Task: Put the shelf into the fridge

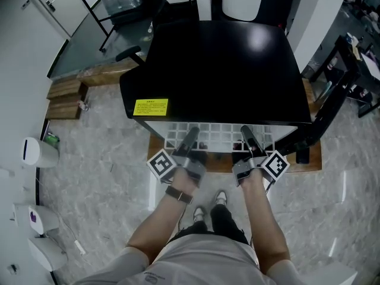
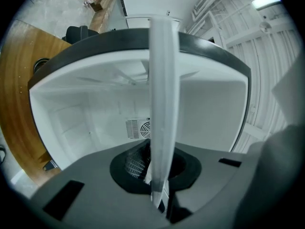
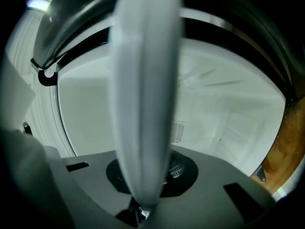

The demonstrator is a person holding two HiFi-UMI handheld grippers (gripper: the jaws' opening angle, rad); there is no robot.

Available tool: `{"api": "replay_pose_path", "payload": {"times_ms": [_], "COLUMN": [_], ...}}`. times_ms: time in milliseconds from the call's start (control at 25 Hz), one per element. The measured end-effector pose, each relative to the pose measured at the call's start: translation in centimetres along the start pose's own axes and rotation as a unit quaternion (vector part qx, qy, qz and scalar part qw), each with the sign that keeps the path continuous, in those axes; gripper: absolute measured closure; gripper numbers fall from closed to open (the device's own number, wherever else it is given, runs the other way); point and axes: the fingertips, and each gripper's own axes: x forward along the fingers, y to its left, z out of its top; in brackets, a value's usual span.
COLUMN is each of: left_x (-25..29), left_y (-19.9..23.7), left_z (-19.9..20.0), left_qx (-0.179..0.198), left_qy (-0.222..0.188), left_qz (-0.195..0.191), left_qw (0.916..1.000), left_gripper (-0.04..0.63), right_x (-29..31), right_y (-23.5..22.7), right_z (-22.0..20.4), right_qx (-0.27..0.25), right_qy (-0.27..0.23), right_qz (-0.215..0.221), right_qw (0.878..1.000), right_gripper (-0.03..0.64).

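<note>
A black mini fridge [image 1: 219, 70] stands before me, seen from above, its front open toward me. The white grid shelf [image 1: 218, 135] lies flat at the opening, partly under the fridge's top. My left gripper [image 1: 189, 141] is shut on the shelf's near edge at the left, and my right gripper [image 1: 249, 140] is shut on it at the right. In the left gripper view the shelf's edge [image 2: 162, 104] runs as a pale strip out from the left gripper [image 2: 159, 199] toward the white fridge cavity [image 2: 90, 123]. The right gripper view shows the same shelf edge [image 3: 145, 104], the right gripper [image 3: 140, 209] and the cavity [image 3: 228, 123].
The fridge rests on a wooden platform [image 1: 312, 159]. Its open door [image 1: 332, 103] juts out at the right, its white ribbed inner side [image 2: 257, 61] beside the cavity. A vent [image 2: 138, 128] sits on the back wall. Wooden blocks [image 1: 65, 97] and white devices [image 1: 35, 153] lie on the left.
</note>
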Motion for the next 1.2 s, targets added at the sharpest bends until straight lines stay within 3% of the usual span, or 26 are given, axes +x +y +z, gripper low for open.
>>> {"api": "replay_pose_path", "payload": {"times_ms": [640,1200], "left_x": [4.1,5.7], "left_y": [0.0,0.2], "left_z": [2.5,3.5], "left_qx": [-0.002,0.001], "left_qy": [-0.022,-0.039], "left_qz": [0.001,-0.001], "left_qw": [0.9997,0.9992], "left_gripper": [0.568,0.568], "right_x": [4.5,5.9], "right_y": [0.5,0.1], "right_z": [1.8,3.3], "right_qx": [-0.008,-0.006], "right_qy": [0.003,-0.049], "right_qz": [0.005,-0.004], "right_qw": [1.0,0.999], "right_gripper": [0.569,0.569]}}
